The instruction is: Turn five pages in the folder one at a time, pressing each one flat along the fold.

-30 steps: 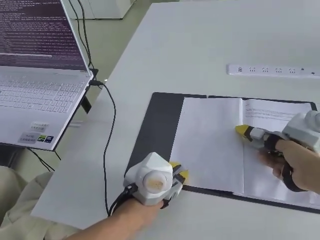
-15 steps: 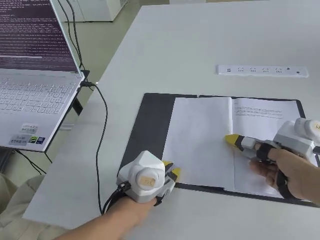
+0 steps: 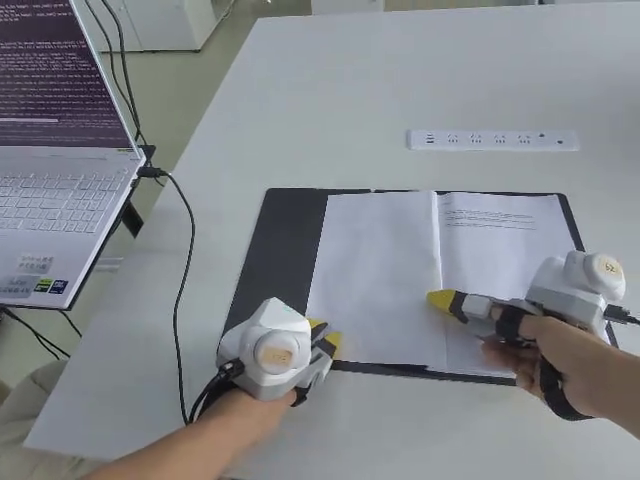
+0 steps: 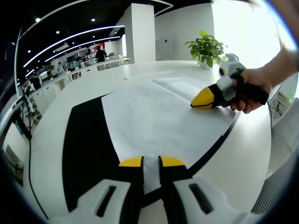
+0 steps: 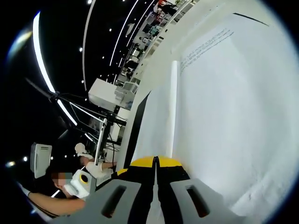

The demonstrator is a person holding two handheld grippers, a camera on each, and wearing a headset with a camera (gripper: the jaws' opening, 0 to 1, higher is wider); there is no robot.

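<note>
R claw (image 3: 436, 298) clenched, tip on folder (image 3: 275, 250) fold; L claw (image 3: 326, 340) seems slightly apart at page (image 3: 375, 270) edge.

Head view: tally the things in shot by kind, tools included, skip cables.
Open black folder: 1
White paper pages showing: 2 (blank page, printed page)
White power strip: 1
Silver laptop: 1
Yellow-tipped handheld tools: 2 (left tool, right tool)
Total: 7

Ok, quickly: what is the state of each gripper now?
Left gripper: slightly open, holding nothing, tips at the near edge of the left page.
Right gripper: shut, holding nothing, tips at the fold.
</note>
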